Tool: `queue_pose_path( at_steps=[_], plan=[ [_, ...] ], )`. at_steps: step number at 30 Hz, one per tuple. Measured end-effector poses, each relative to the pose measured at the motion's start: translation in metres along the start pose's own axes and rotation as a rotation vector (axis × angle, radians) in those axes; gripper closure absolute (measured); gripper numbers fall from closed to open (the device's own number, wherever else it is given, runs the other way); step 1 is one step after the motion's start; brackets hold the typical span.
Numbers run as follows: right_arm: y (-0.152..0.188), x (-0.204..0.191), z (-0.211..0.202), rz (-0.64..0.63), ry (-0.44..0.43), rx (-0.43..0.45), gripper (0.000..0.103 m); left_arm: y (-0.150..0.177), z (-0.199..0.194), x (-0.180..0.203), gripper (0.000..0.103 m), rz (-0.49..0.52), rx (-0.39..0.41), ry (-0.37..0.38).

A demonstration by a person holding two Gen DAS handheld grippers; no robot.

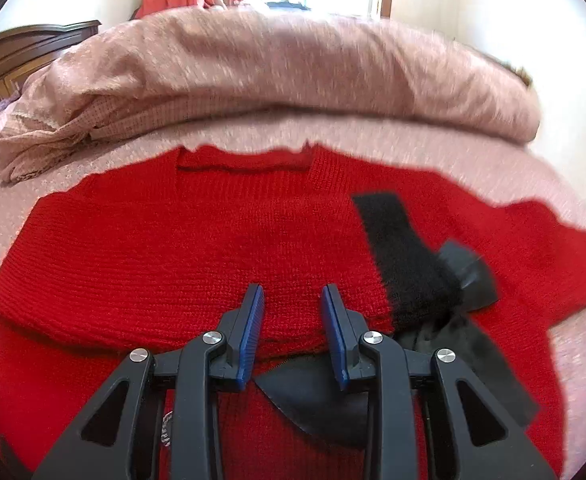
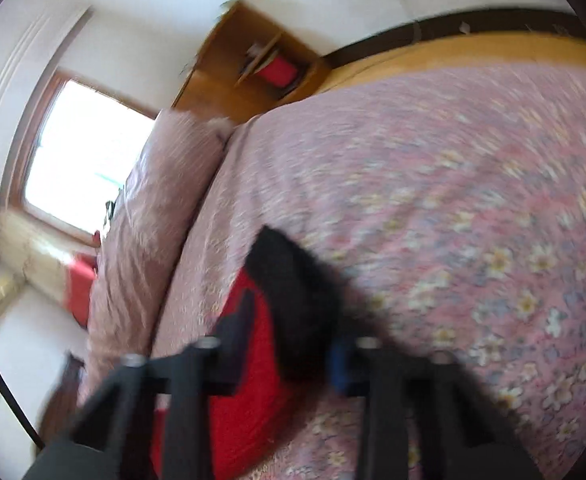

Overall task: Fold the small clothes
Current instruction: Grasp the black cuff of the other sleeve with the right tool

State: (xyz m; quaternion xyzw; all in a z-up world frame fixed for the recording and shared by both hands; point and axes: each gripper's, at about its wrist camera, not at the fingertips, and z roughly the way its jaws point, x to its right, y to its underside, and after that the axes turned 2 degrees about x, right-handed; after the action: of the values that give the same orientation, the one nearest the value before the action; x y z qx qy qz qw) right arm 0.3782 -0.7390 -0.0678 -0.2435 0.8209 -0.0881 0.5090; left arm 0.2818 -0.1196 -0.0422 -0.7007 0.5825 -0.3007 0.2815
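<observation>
Rolled pink quilt, wooden cabinet

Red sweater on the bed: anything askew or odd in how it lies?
The red sweater lies flat, but its black cuff is folded across the body, pinched by the right hand-held gripper. A dark piece lies on its lower part.

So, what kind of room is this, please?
Most likely a bedroom in a home. A bed with a pink flowered bedspread fills the view, a rolled quilt lies along it, and a dark wooden headboard stands at one end beside a window.
</observation>
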Motion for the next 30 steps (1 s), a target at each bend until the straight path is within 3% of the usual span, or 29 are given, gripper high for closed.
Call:
queue_pose_path(
  at_steps=[2, 4, 6, 11, 13, 17, 20, 22, 26, 28, 30],
  plan=[
    [0.004, 0.005, -0.002, 0.081, -0.081, 0.015, 0.089, -0.001, -0.023, -0.011, 0.079, -0.047, 0.028, 0.027],
    [0.008, -0.003, 0.0, 0.096, -0.102, -0.008, 0.091, -0.003, -0.054, -0.028, 0.079, -0.078, 0.042, 0.09],
    [0.016, -0.034, 0.0, 0.014, -0.127, -0.019, 0.091, -0.007, -0.081, -0.048, 0.079, -0.07, 0.073, 0.123],
    [0.057, -0.147, -0.01, -0.27, -0.179, -0.05, 0.091, -0.022, -0.12, -0.116, 0.063, 0.008, 0.145, 0.039],
    [0.098, -0.21, -0.02, -0.412, -0.236, -0.061, 0.091, -0.028, -0.118, -0.15, 0.062, 0.033, 0.143, -0.007],
    [0.187, -0.305, -0.026, -0.563, -0.336, -0.086, 0.091, -0.029, -0.104, -0.204, 0.062, 0.015, 0.121, -0.065],
    [0.265, -0.369, -0.011, -0.61, -0.425, -0.154, 0.091, -0.025, -0.092, -0.243, 0.062, -0.065, 0.108, -0.083],
    [0.33, -0.407, 0.003, -0.675, -0.462, -0.168, 0.091, -0.032, -0.08, -0.265, 0.062, -0.132, 0.047, -0.086],
    [0.441, -0.429, 0.027, -0.706, -0.526, -0.236, 0.091, -0.045, -0.078, -0.294, 0.062, -0.218, 0.037, -0.073],
    [0.493, -0.426, 0.053, -0.733, -0.49, -0.319, 0.091, -0.047, -0.08, -0.306, 0.062, -0.262, 0.032, -0.067],
    [0.537, -0.41, 0.053, -0.755, -0.444, -0.385, 0.091, -0.044, -0.081, -0.316, 0.062, -0.312, 0.019, -0.047]
  ],
)
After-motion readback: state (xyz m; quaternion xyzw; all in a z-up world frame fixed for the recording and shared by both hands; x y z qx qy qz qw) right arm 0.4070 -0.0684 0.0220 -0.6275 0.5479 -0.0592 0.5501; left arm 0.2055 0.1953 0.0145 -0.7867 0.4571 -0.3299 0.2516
